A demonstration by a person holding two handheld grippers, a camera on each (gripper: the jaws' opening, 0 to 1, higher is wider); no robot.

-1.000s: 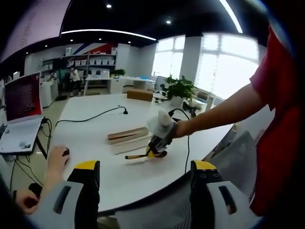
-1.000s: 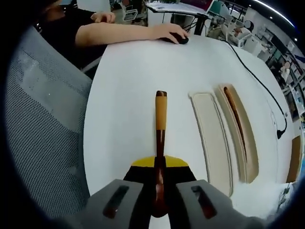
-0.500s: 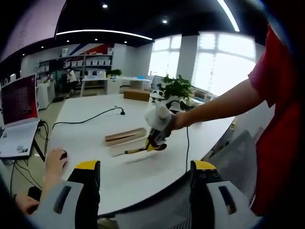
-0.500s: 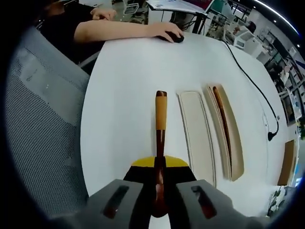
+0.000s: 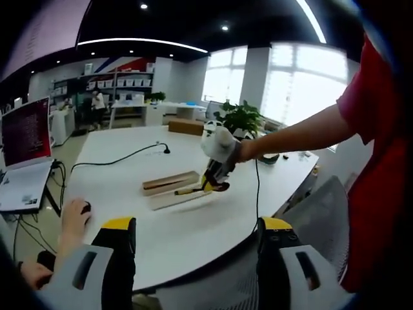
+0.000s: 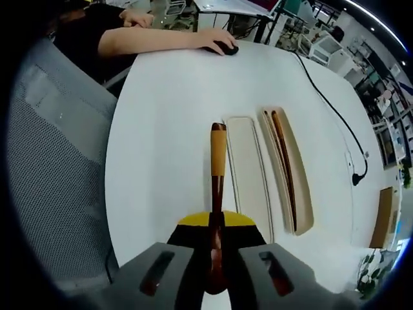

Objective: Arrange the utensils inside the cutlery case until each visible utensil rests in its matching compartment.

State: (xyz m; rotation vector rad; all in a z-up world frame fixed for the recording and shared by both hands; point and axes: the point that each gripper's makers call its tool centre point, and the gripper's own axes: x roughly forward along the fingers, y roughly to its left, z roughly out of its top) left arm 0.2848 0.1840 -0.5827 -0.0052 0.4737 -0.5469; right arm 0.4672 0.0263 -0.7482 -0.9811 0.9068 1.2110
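Utensil apparently clamped between right gripper fingers.

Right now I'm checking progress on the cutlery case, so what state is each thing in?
Right gripper: shut on the wooden utensil.
Wooden utensil: held in the air above the table, beside the case.
Case lid: off, lying flat beside the base.
Case base: open, one dark utensil inside.
Left gripper: open, holding nothing.
Black cable: lying loose across the table.
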